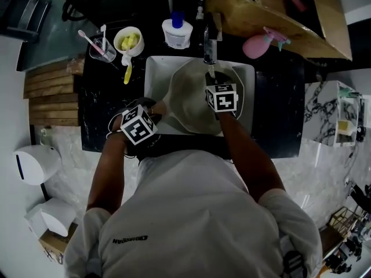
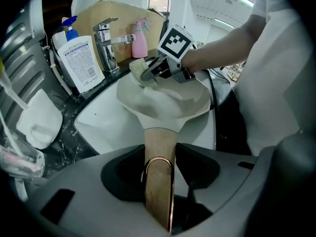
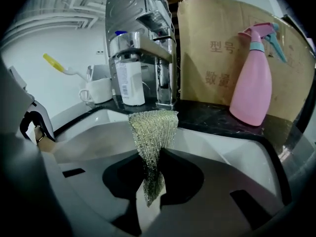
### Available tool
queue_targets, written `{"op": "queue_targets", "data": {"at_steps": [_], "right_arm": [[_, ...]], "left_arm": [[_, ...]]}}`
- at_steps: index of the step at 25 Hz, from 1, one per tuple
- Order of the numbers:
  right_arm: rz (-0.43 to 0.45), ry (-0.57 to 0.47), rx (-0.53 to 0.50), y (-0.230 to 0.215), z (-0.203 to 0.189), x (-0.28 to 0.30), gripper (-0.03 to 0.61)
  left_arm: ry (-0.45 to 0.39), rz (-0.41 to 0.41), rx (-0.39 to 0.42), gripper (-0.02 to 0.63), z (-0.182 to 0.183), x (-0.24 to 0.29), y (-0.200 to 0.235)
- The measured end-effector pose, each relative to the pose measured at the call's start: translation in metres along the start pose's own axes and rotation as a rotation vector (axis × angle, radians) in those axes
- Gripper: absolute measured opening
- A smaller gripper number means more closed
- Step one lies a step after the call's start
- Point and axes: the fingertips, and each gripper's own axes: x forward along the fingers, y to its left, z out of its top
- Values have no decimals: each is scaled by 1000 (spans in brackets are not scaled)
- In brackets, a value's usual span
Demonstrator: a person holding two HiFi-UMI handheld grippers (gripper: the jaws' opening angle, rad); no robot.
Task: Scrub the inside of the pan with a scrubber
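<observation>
A pale pan lies tilted in the white sink, its wooden handle pointing toward me. My left gripper is shut on that handle, which runs between the jaws in the left gripper view. My right gripper is shut on a strip of metallic mesh scrubber, whose free end sticks out past the jaws. In the left gripper view the scrubber hovers at the pan's far rim, just below the faucet. Whether it touches the pan I cannot tell.
A chrome faucet stands behind the sink, with a white soap bottle to its left and a pink spray bottle to its right. A cardboard box fills the back right. A mug and a glass sit on the dark counter at left.
</observation>
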Motion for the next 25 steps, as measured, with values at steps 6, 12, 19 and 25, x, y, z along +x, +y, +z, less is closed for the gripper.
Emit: {"op": "queue_targets", "data": {"at_steps": [6,12,19,25], "right_arm": [[46,-2,-42,13,6,17,98],[76,-4,-53,19,13,29,103],[113,15,-105,35,14,40,103],[187,33,-186,63,13,44,104]], "left_arm": [[12,-2,-6,198,-2,1,1],[11,6,-2,199,-1,2,1],[11,4,-1,199,-2,2,2],[10,2,-1,199,-2,2,2]]}}
